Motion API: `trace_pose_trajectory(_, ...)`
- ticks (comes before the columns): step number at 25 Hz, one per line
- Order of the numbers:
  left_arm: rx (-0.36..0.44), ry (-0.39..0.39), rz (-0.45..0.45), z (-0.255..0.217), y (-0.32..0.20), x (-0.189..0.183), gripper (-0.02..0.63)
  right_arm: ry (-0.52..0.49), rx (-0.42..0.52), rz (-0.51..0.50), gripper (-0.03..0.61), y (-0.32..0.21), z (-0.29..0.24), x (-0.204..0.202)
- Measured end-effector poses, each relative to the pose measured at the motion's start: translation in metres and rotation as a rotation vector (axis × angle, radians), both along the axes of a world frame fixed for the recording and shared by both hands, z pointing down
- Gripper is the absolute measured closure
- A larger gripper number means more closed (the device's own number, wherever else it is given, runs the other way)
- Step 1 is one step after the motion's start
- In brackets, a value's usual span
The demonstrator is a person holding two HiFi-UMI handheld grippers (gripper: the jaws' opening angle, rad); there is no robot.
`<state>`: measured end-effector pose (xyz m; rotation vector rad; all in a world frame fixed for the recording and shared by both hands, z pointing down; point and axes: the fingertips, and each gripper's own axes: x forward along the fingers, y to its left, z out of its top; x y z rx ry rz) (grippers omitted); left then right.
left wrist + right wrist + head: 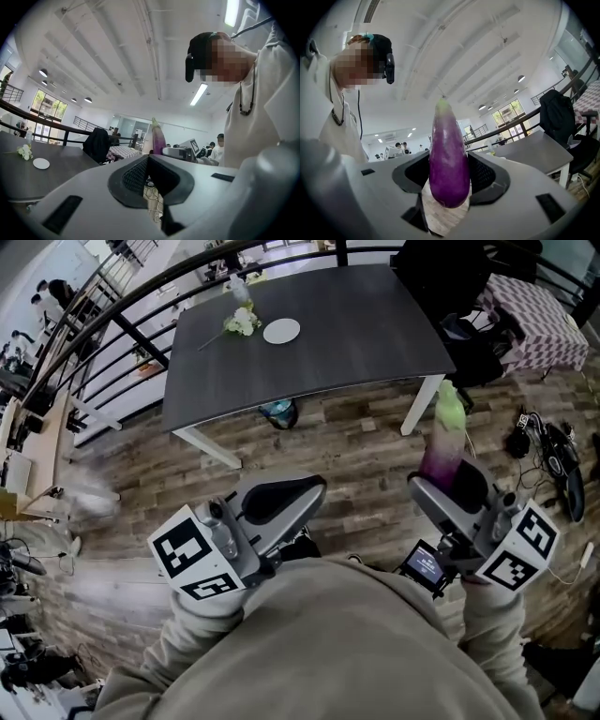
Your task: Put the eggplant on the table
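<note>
Eggplant [442, 439], stem up, clamped at its lower body by right claw [450, 488], well short of dark bench [356, 334]; left claw [281, 504] closed, empty. Glossy skin is probably slippery and bruisable, so a mid-body hold suits.

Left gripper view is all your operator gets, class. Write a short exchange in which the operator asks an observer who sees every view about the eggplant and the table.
Operator: I see a purple tip past my jaws. Is the eggplant held?
Observer: Yes. The right gripper is closed on the eggplant, with pads on both its sides and the green end up.
Operator: Is it over the table?
Observer: No. In the head view the table stands ahead, and the eggplant is over the wooden floor, short of the near edge.
Operator: Where is there room?
Observer: The near right corner, out of your view, is bare. The plate and flowers sit at the far left.
</note>
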<state>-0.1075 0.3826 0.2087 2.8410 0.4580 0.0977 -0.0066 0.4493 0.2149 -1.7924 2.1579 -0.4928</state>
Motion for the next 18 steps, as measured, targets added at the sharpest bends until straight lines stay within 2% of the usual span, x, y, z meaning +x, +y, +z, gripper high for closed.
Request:
trace_pose_trajectory(12,-0.062,0.007,0.125,0.006,-0.064,0.047,0.609,0.013,-0.057,0.105,0.337,-0.059,0.002,0.032)
trace_pose_trajectory(18,-0.086,0.011,0.145,0.008,-0.115,0.046,0.609,0.022,-0.089,0.13,0.337,-0.105,0.0,0.031)
